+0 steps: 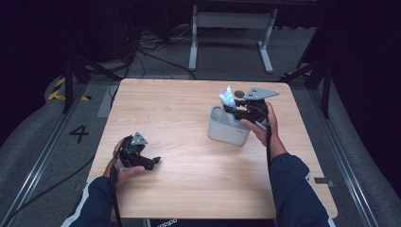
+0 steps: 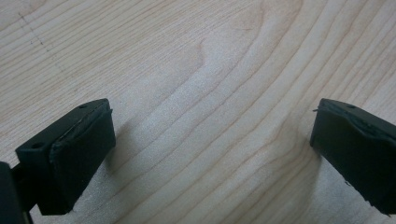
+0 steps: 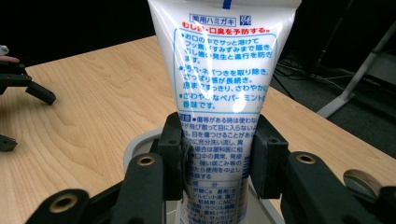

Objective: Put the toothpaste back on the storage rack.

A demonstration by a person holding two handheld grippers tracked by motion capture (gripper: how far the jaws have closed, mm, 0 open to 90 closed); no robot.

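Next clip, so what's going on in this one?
A person works at a light wooden table with a gripper in each hand. The right gripper is shut on a white toothpaste tube with blue print, held upright over a pale grey holder. The left gripper is open above bare wood, apart from both.

Tube top: cut off by the picture's upper edge
Tube foot: hidden inside the grey holder
Small print: too fine to read

On my desk, the cup stands right of centre with the tube upright in it; my left claw sits well apart, near the front-left.
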